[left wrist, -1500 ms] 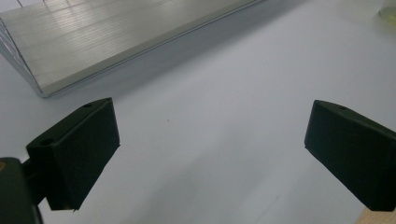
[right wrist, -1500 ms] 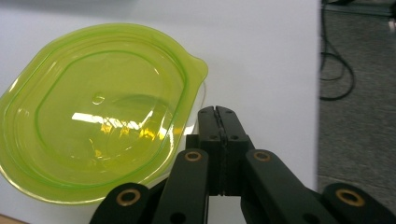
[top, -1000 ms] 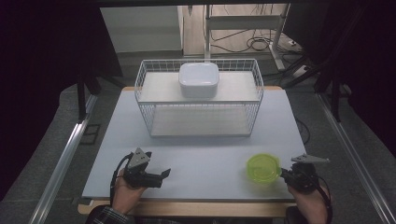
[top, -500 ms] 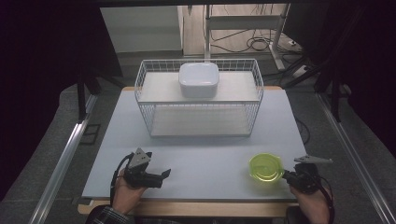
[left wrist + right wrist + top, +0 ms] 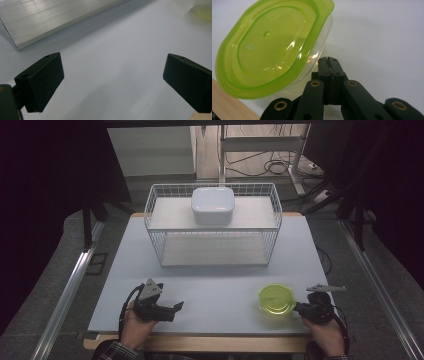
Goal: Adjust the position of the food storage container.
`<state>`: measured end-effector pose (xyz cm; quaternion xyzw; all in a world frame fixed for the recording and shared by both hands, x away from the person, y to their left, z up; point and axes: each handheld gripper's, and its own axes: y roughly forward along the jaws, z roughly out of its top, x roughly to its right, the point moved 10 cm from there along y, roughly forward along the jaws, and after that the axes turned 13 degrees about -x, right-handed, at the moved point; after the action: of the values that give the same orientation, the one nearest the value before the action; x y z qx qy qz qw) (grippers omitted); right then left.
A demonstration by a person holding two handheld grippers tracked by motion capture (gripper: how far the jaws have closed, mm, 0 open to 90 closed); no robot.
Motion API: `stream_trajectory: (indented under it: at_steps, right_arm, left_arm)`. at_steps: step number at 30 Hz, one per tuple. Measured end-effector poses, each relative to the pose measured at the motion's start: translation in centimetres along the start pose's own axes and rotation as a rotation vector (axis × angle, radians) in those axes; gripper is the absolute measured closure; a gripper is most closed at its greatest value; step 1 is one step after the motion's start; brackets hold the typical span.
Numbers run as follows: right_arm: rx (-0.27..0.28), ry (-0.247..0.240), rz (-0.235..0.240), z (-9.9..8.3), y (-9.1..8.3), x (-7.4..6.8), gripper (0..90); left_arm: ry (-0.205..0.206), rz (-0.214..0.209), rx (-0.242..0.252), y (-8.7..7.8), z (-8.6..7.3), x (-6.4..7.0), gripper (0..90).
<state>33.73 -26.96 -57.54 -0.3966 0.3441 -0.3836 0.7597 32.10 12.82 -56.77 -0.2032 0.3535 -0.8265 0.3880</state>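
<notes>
Item 1: green-lidded container (image 5: 276, 299). A clear tub capped with a translucent green lid is placed on the table (image 5: 225, 280), toward the near right corner. In the right gripper view the container (image 5: 272, 47) is seen tilted across the upper left of the frame, the lid's rim standing out past the clear wall beneath it.

Item 2: right tongs (image 5: 299, 308). These are held in the person's right hand (image 5: 327, 335) at the near right edge of the table, pointed at the container and just beside it. In the right gripper view the right tongs (image 5: 328, 60) are clenched, jaw against jaw with nothing between them; the tips lie right at the container's clear wall, though whether they touch it cannot be told.

Item 3: left tongs (image 5: 176, 306). These are held in the left hand (image 5: 135, 330) at the near left of the table, well apart from the container. In the left gripper view the left tongs (image 5: 112, 72) are released, the jaws spread wide over bare table with nothing between them.

Item 4: wire basket (image 5: 215, 227). A white wire basket is set across the far half of the table.

Item 5: white box (image 5: 213, 205). A white rounded box is carried on the basket's upper shelf, toward the middle.
</notes>
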Motion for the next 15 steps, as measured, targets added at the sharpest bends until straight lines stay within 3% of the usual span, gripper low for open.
stream_trajectory:
  at_steps: [6, 15]
  right_arm:
    - [-0.023, -0.041, 0.006, 0.4, 1.0, -1.4, 89.7]
    - [-0.026, -0.032, -0.057, -0.9, 0.0, -1.8, 89.7]
  left_arm:
    - [0.002, 0.0, -0.003, 0.0, 0.0, 0.0, 2.9]
    - [-0.002, 0.005, -0.002, 0.0, 0.0, -0.1, 2.9]
